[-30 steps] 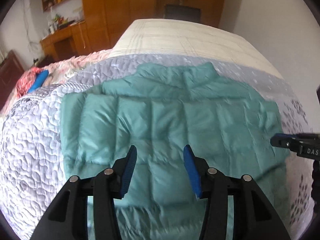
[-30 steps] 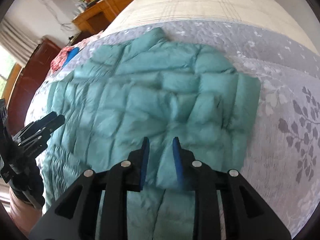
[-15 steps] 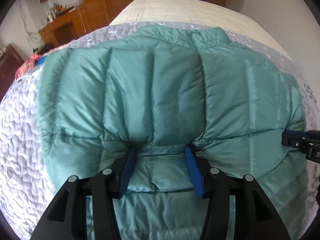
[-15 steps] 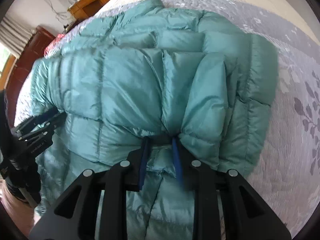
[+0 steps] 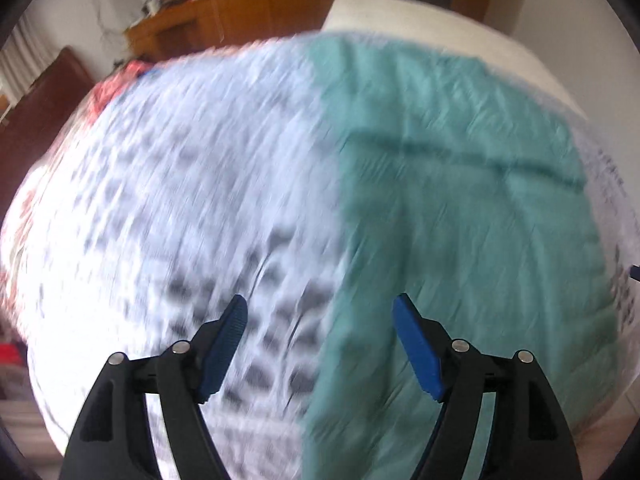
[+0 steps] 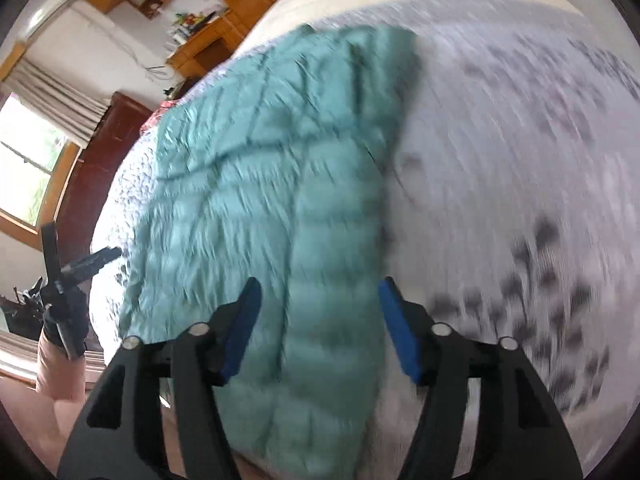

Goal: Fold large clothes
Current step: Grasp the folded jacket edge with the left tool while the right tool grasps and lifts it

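Both views are smeared with motion blur, so fine detail is lost. The teal puffer jacket lies on the bed, spread over a pale grey quilt printed with dark leaf shapes. In the left wrist view the jacket fills the right half of the scene, its long straight edge running from far to near down the middle, with bare quilt to the left of it. The left gripper hangs above that edge with its blue-padded fingers spread wide apart and nothing between them; one finger sits over the quilt, the other over the jacket. In the right wrist view the jacket appears as a long, narrow quilted band stretching from the near edge of the bed toward the far left, with quilt open to its right. The right gripper is above the near end of the jacket, fingers likewise wide apart and gripping nothing. At the far left of that view the left gripper shows small, beside the jacket's left edge. A wooden desk and a window stand beyond the bed.
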The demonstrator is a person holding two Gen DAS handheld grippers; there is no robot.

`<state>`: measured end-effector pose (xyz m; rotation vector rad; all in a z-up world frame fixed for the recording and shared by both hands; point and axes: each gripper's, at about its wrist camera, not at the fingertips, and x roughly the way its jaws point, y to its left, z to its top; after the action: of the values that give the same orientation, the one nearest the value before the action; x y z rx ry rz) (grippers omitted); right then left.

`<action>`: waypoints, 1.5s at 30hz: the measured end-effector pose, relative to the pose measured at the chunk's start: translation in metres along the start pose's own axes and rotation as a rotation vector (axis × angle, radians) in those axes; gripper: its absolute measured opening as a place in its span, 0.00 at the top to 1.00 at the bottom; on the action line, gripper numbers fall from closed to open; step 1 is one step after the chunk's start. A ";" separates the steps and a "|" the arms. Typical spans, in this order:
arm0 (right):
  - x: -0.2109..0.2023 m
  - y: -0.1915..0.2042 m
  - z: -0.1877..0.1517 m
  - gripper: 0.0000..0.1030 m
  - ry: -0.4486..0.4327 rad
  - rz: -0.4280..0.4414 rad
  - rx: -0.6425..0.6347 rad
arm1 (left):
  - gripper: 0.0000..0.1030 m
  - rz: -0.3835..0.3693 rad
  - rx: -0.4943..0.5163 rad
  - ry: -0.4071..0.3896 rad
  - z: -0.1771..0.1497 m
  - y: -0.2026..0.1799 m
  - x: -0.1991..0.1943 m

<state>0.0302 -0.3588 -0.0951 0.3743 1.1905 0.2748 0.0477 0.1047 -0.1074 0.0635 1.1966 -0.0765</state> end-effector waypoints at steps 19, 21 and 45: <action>0.021 -0.013 -0.105 0.38 0.194 0.061 0.078 | 0.27 -0.250 -0.150 0.173 -0.091 0.023 0.021; 0.025 -0.012 -0.108 0.39 0.202 0.063 0.078 | 0.28 -0.272 -0.152 0.190 -0.094 0.021 0.024; -0.029 0.002 -0.088 0.93 0.025 0.233 0.012 | 0.91 -0.467 -0.079 -0.043 -0.061 0.006 -0.048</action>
<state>-0.0621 -0.3563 -0.0982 0.5224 1.1747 0.4749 -0.0260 0.1177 -0.0852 -0.2877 1.1510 -0.4373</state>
